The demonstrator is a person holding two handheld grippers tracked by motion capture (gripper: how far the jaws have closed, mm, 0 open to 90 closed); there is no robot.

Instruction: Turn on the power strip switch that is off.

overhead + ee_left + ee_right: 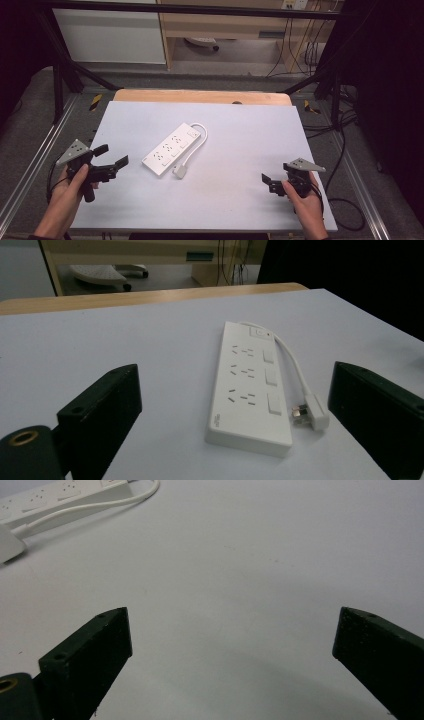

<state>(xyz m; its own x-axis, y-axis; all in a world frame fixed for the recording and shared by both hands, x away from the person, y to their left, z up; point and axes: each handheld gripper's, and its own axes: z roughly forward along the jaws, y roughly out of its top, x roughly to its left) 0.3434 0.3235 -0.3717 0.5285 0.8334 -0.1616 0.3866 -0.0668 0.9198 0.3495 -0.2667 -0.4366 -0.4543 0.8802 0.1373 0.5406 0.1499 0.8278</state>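
at far left, the left gripper (pixel 113 155) hangs with jaws spread wide, empty; mid-table lies the white plastic power strip (pixel 170 148), its white plug (pixel 180 171) just beside it; at right, the right gripper (pixel 265 181) gapes empty; best pinch the plug squarely across its sides

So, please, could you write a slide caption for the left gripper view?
Open left gripper facing a white power strip, its plug resting alongside on the white table.
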